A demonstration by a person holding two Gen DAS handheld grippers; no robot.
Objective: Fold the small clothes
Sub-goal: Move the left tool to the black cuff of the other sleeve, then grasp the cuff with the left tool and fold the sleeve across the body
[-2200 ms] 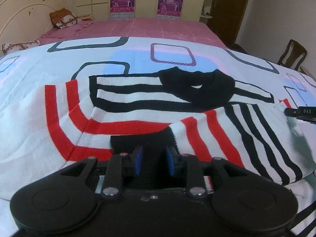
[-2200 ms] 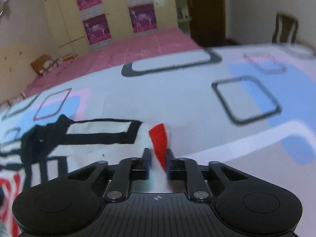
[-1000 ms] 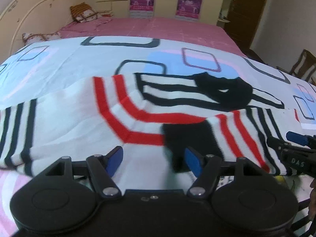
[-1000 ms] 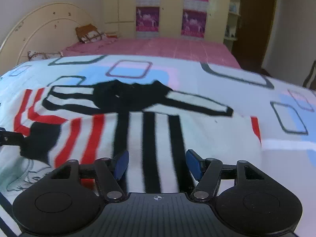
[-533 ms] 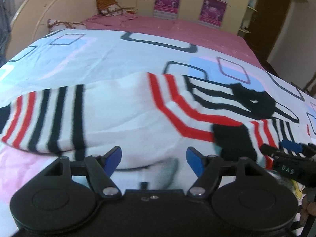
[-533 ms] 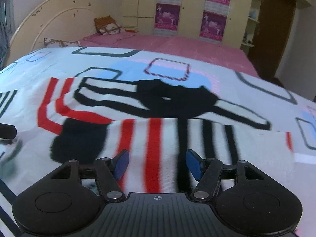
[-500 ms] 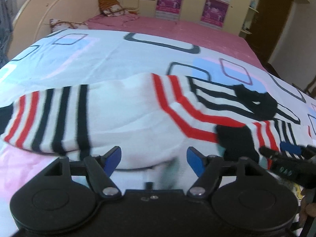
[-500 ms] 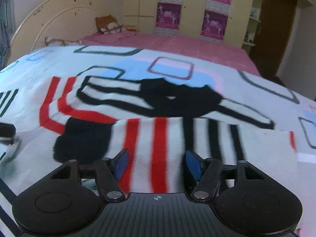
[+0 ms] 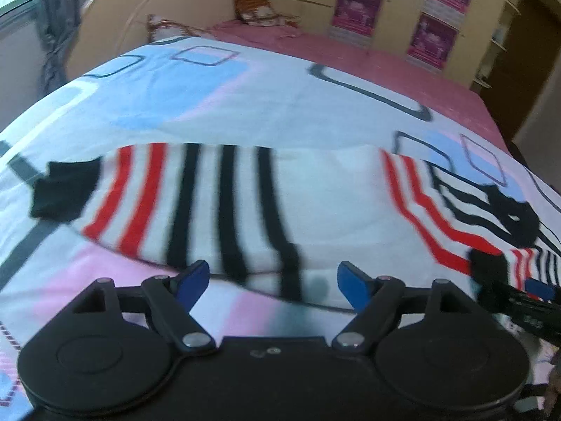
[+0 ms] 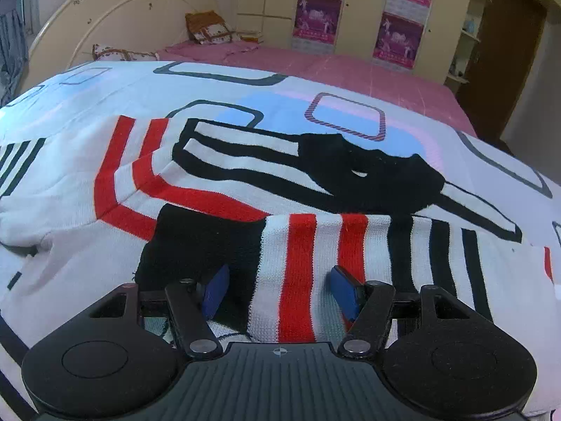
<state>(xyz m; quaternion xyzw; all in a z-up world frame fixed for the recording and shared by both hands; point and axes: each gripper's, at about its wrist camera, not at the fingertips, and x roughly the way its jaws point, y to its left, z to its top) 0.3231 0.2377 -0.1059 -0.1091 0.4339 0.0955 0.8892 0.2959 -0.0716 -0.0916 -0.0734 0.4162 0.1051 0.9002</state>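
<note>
A white knit sweater [image 9: 326, 189] with red and black stripes lies flat on the patterned bed sheet [image 9: 245, 98]. Its left sleeve [image 9: 182, 203] stretches out to the left and ends in a black cuff [image 9: 63, 189]. My left gripper [image 9: 273, 279] is open and empty, just above the sleeve's near edge. In the right wrist view the right sleeve [image 10: 315, 263] lies folded across the sweater body [image 10: 115, 189], black cuff [image 10: 200, 238] to the left, below the black collar [image 10: 368, 172]. My right gripper [image 10: 278, 289] is open and empty over this folded sleeve; it also shows in the left wrist view [image 9: 526, 298] at the far right.
The bed's cream headboard [image 10: 115, 24] stands at the back left, with pillows [image 10: 207, 31] on a pink sheet [image 10: 333, 70]. Cream wardrobes with purple posters [image 10: 319, 21] line the far wall. A dark door [image 10: 501, 52] is at the right.
Both grippers have let go of the right sleeve and opened. My left gripper has swung left to the outstretched left sleeve. My right gripper has moved left over the folded sleeve.
</note>
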